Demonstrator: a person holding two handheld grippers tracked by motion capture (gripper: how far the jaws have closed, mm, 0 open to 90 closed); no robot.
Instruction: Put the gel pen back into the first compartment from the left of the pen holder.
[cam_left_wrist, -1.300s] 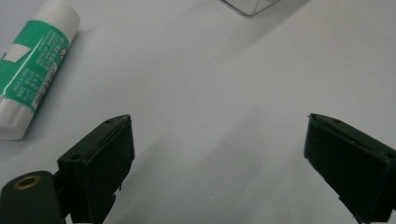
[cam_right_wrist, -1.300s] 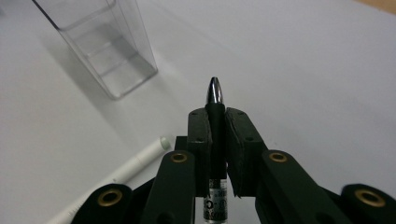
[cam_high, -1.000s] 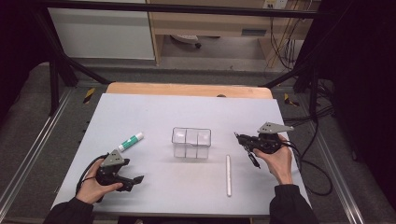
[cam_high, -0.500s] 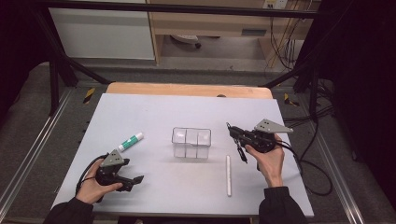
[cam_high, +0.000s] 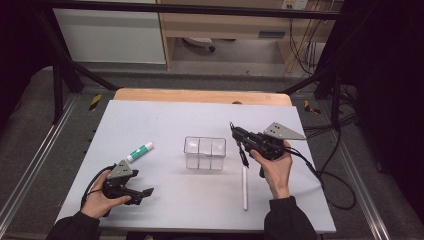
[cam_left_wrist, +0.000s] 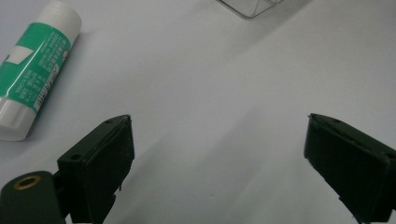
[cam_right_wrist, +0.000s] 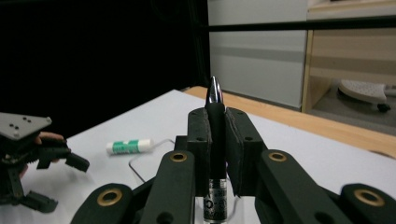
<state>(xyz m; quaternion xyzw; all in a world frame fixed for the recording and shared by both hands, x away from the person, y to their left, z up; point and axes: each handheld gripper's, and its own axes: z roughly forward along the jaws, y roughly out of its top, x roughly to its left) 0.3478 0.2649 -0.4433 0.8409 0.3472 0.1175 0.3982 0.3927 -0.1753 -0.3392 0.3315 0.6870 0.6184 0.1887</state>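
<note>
Your right claw (cam_high: 240, 141) is clamped on a slim black pen with a silver tip (cam_right_wrist: 215, 122); in the right gripper view the pen stands between the two pads, its shiny tip rising above them and its barrel running down between the linkages. In the high view that claw hangs above the pale grey surface (cam_high: 165, 120), just to the right of the clear plastic three-compartment box (cam_high: 205, 153), with the pen's lower end pointing down and toward you. The pen is off the surface, held just beside the box's right wall, not inside any compartment. Below your right hand (cam_high: 276, 167), a thin white stick-shaped item (cam_high: 245, 187) lies flat on the surface, running toward the near edge. Your left claw (cam_high: 141, 195) rests low at the near left of the surface with its jaws spread wide and nothing between them; in the left gripper view the two black pads stand far apart over bare grey surface. The green and white glue stick (cam_left_wrist: 35, 70) lies on its side ahead of that claw, well apart from the pads, and in the high view it lies to the left of the clear box. A corner of the box shows at the top of the left gripper view.
</note>
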